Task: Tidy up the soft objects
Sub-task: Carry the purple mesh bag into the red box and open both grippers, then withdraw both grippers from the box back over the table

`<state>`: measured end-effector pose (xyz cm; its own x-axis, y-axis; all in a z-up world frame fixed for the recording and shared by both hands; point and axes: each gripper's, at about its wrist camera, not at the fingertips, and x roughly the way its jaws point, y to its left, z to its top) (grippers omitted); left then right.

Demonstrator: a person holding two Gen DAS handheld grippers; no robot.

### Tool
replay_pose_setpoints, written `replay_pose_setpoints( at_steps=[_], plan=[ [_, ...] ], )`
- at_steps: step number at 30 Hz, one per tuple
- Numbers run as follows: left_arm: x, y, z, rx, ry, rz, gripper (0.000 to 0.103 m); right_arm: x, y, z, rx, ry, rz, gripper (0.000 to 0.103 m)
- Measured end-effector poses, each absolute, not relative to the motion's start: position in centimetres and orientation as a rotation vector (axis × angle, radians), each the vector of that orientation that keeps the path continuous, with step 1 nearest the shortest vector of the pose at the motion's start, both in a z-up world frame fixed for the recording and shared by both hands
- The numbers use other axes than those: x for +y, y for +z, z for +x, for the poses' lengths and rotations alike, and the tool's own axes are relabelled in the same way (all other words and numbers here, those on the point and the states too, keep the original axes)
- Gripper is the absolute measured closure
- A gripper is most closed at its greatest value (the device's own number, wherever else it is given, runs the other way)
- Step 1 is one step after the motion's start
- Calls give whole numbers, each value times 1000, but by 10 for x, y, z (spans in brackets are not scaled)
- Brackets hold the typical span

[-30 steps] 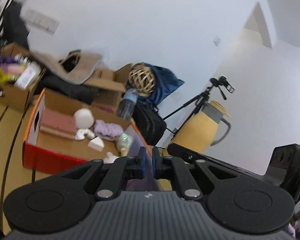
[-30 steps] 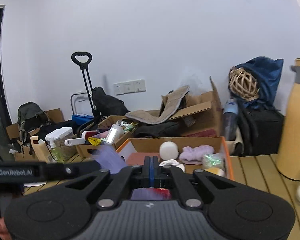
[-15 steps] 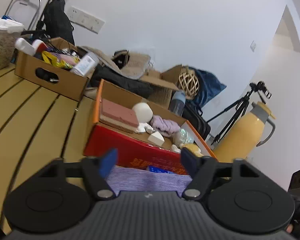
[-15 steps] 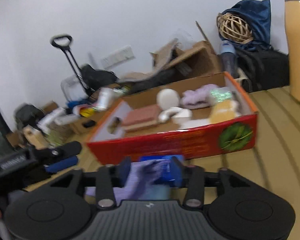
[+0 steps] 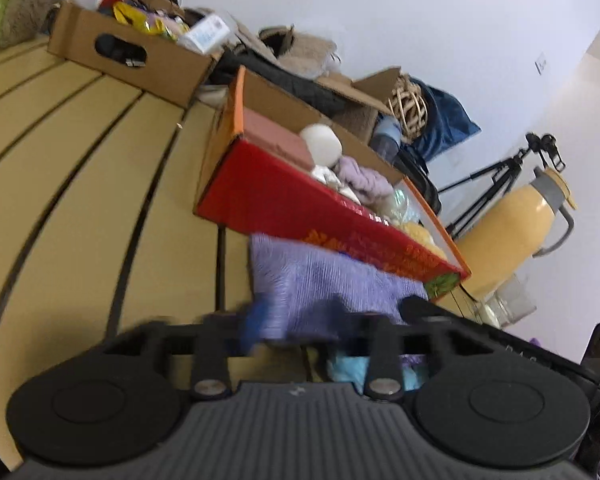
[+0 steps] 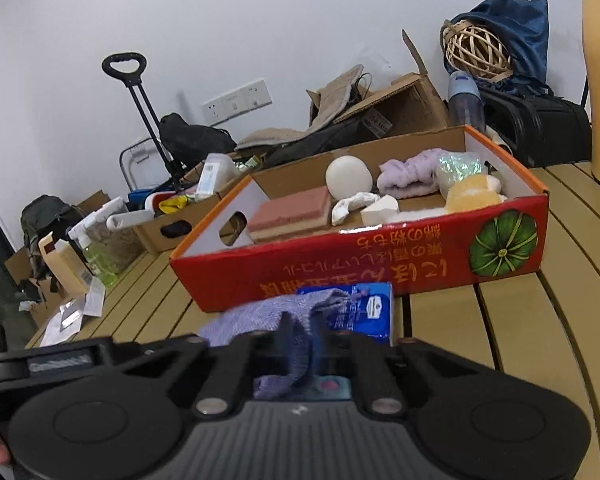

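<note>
Logging at the regrasp: biggest thing in view is the slatted table (image 6: 520,340), and both cams sit much nearer to it than a sec ago, when they looked across the room at the far wall. The red box (image 6: 340,268) now fills mid-frame rather than sitting below me; its contents (white ball, pink block, lilac scrunchie etc.) look unchanged. The purple cloth (image 5: 320,280), the item I'm working, was up at the closed tips a sec ago. Half a sec ago both sets of jaws gaped wide with it spread below. It now lies on the table just in front of the box's red wall, partly over a blue packet (image 6: 364,308). Left gripper (image 5: 298,316): jaws closing, cloth edge between them, tips blurred, and I don't see the pads biting yet. Right gripper (image 6: 302,334): fingers drawn narrow and pinching a bunch of cloth at its near edge. My read: this was a put-down and re-grip at two pts along the near hem, prob. to fold or lift the cloth toward the box. Risk: the right pinch may catch the packet under the cloth, can't tell from here.
</note>
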<state>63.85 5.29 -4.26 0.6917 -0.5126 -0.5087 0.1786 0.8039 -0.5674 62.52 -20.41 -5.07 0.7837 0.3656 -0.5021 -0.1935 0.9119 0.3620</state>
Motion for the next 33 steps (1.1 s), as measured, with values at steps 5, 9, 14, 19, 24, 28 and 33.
replay_pose_setpoints(
  at_steps=[5,9,14,19,24,28,33],
  plan=[
    [47,-37,631,681,-402,-478,99,-200,-39,617,555,318,269,101],
    [53,-4,612,525,-468,-505,99,-202,-10,608,466,339,250,101],
    [57,34,632,438,-466,-513,99,-195,30,647,414,375,182,101],
    [44,42,694,480,-388,-407,99,-179,22,718,487,351,104,101],
    [36,13,718,595,-311,-315,93,-164,-14,774,704,363,92,91],
    [47,13,699,567,-306,-308,57,-165,-20,766,698,348,81,77],
    [55,42,681,520,-287,-285,52,-176,13,740,633,354,95,65]
  ],
)
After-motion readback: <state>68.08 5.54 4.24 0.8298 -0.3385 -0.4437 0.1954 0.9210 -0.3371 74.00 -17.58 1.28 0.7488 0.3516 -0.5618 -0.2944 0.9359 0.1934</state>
